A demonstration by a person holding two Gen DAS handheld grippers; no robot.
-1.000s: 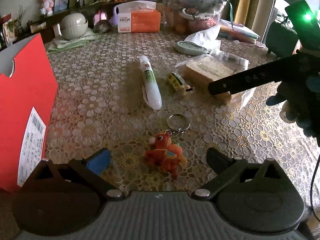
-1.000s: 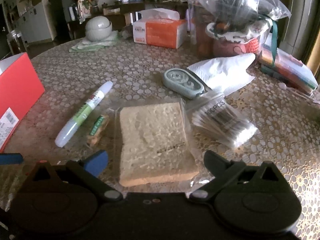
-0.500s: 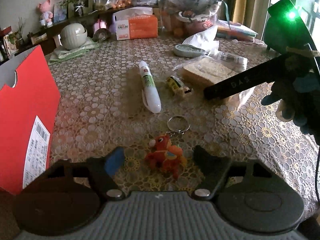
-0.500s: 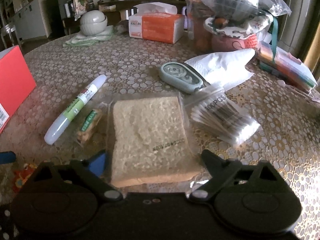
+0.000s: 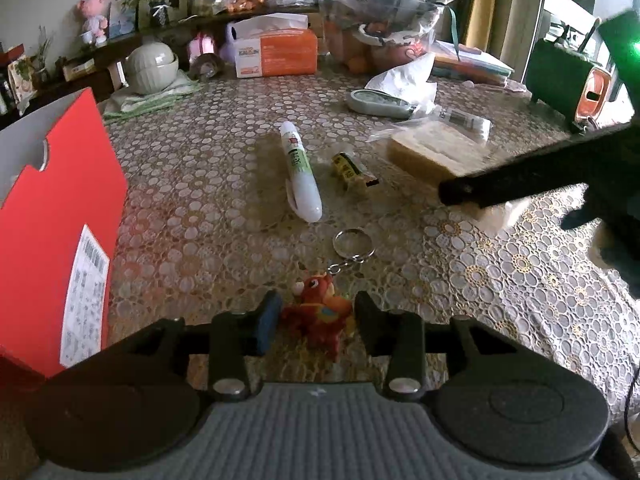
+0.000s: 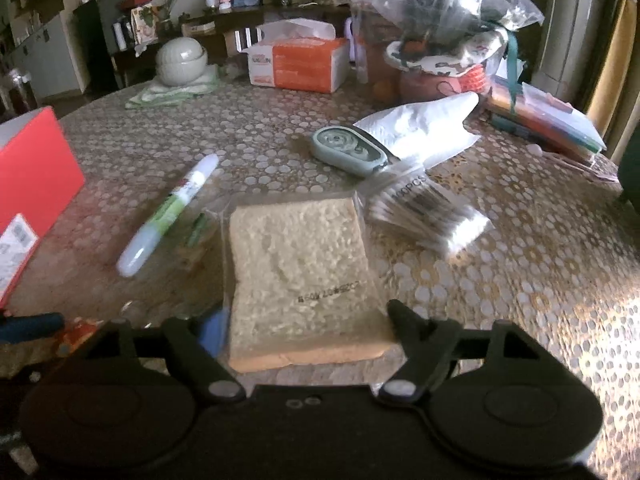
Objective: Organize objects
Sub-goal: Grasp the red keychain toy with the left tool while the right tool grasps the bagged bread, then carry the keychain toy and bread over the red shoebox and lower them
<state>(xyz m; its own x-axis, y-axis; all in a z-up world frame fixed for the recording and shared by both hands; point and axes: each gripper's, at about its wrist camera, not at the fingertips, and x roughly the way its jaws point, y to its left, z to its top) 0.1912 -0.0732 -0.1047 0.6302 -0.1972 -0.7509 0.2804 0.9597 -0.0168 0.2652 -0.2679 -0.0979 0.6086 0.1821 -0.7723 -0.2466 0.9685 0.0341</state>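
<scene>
A red dragon keychain toy (image 5: 318,316) with a metal key ring (image 5: 354,242) lies on the lace tablecloth. My left gripper (image 5: 316,320) straddles the toy and its jaws are closing. The blue left pad (image 5: 266,322) and the black right finger (image 5: 366,320) stand just beside the toy. A bread slice in a clear bag (image 6: 300,276) lies between the fingers of my right gripper (image 6: 308,328). Those jaws are also closing, with the fingertips at the slice's near corners. The right gripper's black finger (image 5: 520,184) shows in the left wrist view.
A white pen with a green label (image 5: 300,172), a small yellow wrapped sweet (image 5: 352,170), a pack of cotton swabs (image 6: 428,216) and a grey-green tape dispenser (image 6: 348,150) lie nearby. A red box (image 5: 60,220) stands at the left. A tissue box (image 5: 276,54) and bags crowd the far edge.
The left jaws have narrowed from wide apart to just beside the dragon toy. The right jaws have drawn in slightly and that gripper has shifted a little over the bread.
</scene>
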